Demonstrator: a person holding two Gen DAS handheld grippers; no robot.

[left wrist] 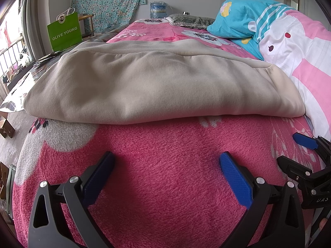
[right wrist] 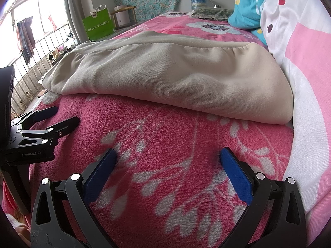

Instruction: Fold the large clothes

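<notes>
a beige sweatshirt lies folded into a thick flat bundle across the bed, on a pink fleece blanket with white and grey flower prints. its near folded edge runs from side to side in front of both cameras, and the far edge shows a ribbed hem. the right end of the bundle touches a pink and white quilt that is piled along the right side of the bed. behind the quilt there is a turquoise pillow, and near it a small dark patterned cushion.

the left gripper is low over the blanket, near the sweatshirt but apart from it. its jaws are wide and hold nothing; only pink fleece shows between the blue pads. the right gripper is just beside it, also near the folded edge and not touching it, with jaws wide and nothing between them. each gripper shows in the other's view at the edge of the frame.

beyond the bed, a green paper bag with the print "olive young" stands on the left. a floral cloth hangs on the far wall, and a water bottle stands beside it. in the right wrist view, a window with railing is on the left.
</notes>
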